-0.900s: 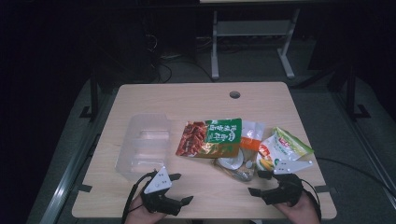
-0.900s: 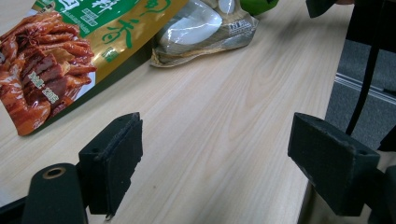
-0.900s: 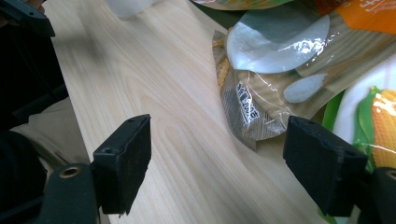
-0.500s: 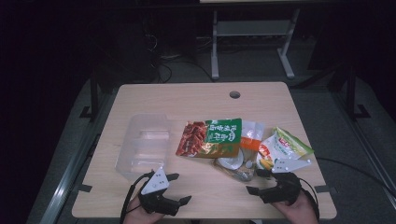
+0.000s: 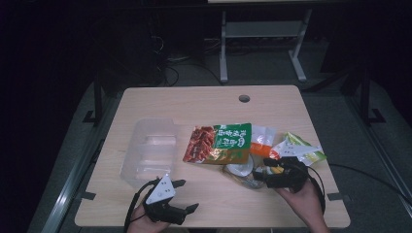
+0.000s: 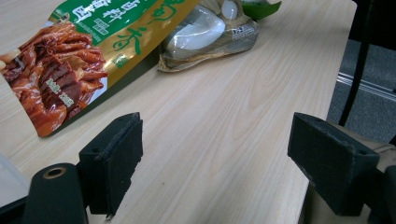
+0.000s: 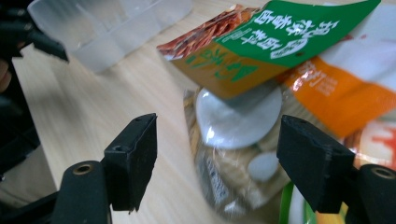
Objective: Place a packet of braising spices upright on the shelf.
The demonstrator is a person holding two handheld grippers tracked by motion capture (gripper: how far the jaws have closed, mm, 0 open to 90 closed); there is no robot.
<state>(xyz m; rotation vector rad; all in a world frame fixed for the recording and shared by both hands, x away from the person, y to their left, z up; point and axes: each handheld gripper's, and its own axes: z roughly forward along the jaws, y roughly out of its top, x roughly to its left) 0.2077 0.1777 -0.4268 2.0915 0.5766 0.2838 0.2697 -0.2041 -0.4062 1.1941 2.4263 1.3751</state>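
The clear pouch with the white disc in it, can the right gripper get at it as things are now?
Probably yes. The right gripper is open and points at the clear pouch, with nothing between them; only the green and red snack bag overlaps the pouch's far end.

1. The left gripper (image 5: 186, 196) is matte black, topped by a pale grey three-cornered plate, with a black cable looping from its rear.
2. The right gripper (image 5: 261, 173) is black throughout, a black cable curving away behind it.
3. In the left gripper view, the blocky black jaws carry rough, foam-like pads (image 6: 122, 154) with small pinholes; a brass-ringed hole sits in one rounded arm.
4. In the right gripper view, the pads (image 7: 135, 156) are similar wedge-shaped blocks, with ringed holes on both arms.
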